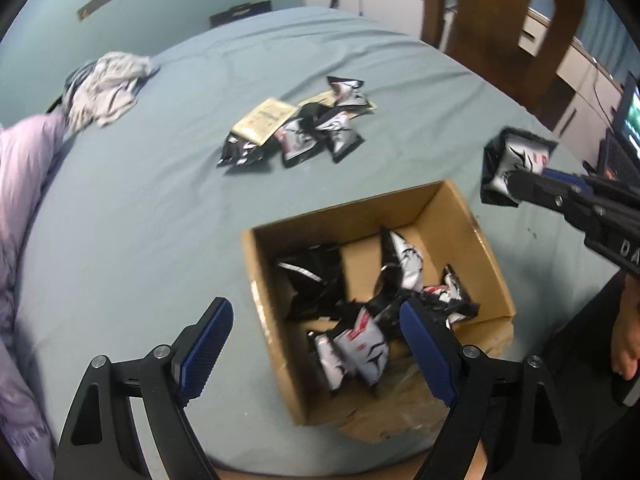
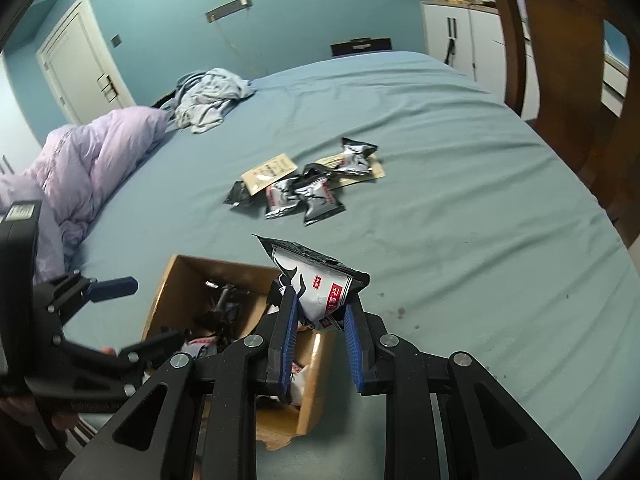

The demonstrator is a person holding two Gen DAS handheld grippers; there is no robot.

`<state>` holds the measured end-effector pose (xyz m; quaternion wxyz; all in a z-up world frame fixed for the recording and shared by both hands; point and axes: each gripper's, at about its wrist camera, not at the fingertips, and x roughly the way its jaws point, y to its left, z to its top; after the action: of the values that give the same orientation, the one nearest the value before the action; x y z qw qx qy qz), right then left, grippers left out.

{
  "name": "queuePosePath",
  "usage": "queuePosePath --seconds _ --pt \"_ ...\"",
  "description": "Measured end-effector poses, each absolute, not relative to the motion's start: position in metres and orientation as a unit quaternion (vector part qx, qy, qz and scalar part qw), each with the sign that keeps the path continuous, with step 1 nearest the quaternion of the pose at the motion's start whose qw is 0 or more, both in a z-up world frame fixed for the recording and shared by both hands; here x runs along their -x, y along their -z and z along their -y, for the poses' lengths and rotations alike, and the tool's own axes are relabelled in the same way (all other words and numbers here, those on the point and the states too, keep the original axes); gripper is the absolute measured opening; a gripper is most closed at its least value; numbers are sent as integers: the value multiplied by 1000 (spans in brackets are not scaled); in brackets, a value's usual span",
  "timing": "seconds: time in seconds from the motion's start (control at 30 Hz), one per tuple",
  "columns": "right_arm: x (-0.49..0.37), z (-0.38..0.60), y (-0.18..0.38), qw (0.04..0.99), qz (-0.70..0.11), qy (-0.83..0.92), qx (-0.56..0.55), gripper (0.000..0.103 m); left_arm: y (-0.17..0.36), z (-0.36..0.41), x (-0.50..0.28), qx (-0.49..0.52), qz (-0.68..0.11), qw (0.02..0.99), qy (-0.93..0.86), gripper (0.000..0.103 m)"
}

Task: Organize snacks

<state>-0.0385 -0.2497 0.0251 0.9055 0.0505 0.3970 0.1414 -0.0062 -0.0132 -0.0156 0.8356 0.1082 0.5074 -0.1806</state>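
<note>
An open cardboard box (image 1: 460, 216) (image 2: 160, 296) sits on the blue-sheeted bed and holds several black-and-white snack packets (image 1: 360, 344). My left gripper (image 1: 316, 320) is open and empty, low over the box's near left side. My right gripper (image 2: 320, 300) is shut on a black-and-white snack packet (image 2: 316, 280), held in the air just right of the box; it also shows in the left wrist view (image 1: 516, 164). A pile of more packets (image 1: 304, 128) (image 2: 304, 188) with beige packets (image 1: 264, 118) lies farther back on the bed.
A lilac quilt (image 2: 80, 160) and a grey crumpled cloth (image 2: 208, 96) lie at the bed's left. A wooden chair (image 1: 504, 28) stands at the right edge. White cabinets (image 2: 460, 32) line the far wall.
</note>
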Motion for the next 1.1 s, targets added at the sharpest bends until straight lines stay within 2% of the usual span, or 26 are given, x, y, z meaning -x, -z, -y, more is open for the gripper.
queuePosePath --seconds 0.33,0.6,0.87,0.93,1.0,1.07,1.1 --pt "28 211 -10 877 -437 -197 25 20 1 8 9 -158 -445 873 123 87" --pt "19 192 -2 857 -464 -215 65 20 -3 -9 -2 -87 -466 873 117 88" --pt "19 201 -12 872 -444 -208 20 21 -4 -12 -3 -71 -468 874 115 88" --pt "21 211 -15 878 -431 -207 -14 26 -3 -13 -3 -74 -469 873 111 88" --pt "22 220 -17 882 -424 -203 -40 53 -3 -14 -2 -73 -469 873 110 88" --pt "26 230 -20 889 -412 -192 -61 64 -3 -15 -2 -70 -470 873 110 88" --pt "28 234 -22 894 -405 -181 -67 65 -4 -14 -2 -70 -470 873 110 88"
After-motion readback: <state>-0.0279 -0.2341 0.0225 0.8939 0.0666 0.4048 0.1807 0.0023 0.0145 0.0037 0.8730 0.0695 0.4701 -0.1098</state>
